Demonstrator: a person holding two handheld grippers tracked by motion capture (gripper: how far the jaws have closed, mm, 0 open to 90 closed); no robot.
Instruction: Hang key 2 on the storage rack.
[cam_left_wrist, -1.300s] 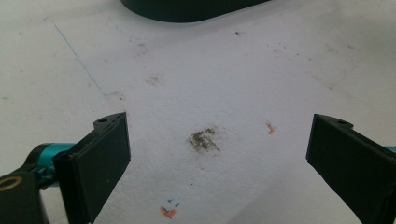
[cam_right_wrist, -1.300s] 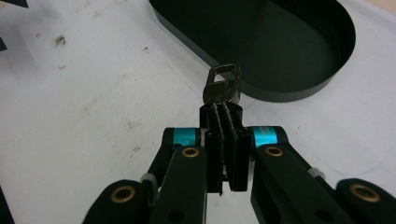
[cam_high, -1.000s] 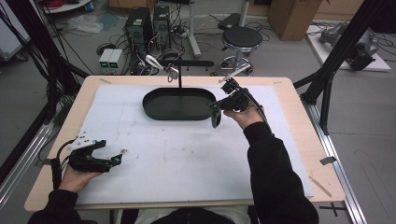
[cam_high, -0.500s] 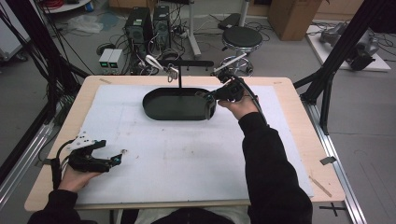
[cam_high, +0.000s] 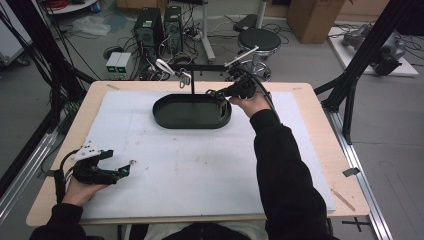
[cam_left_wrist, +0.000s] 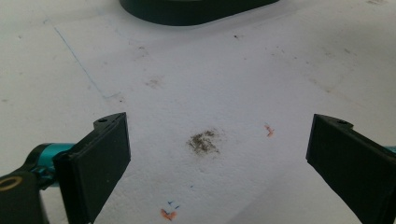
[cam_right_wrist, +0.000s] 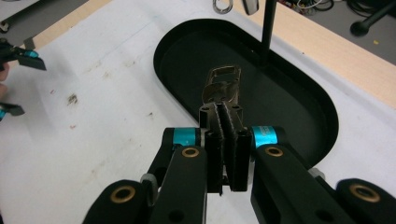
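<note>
While the left gripper lies low on the white sheet near the table's front left corner, its jaws stand wide apart with nothing between them, above a dark smudge and small orange marks. Over at the far side, the right gripper is pinched tight on a brass-coloured clasp, holding it just above the right end of the black oval tray. A thin black post rises from the tray's far edge, with metal rings hanging from its crossbar.
</note>
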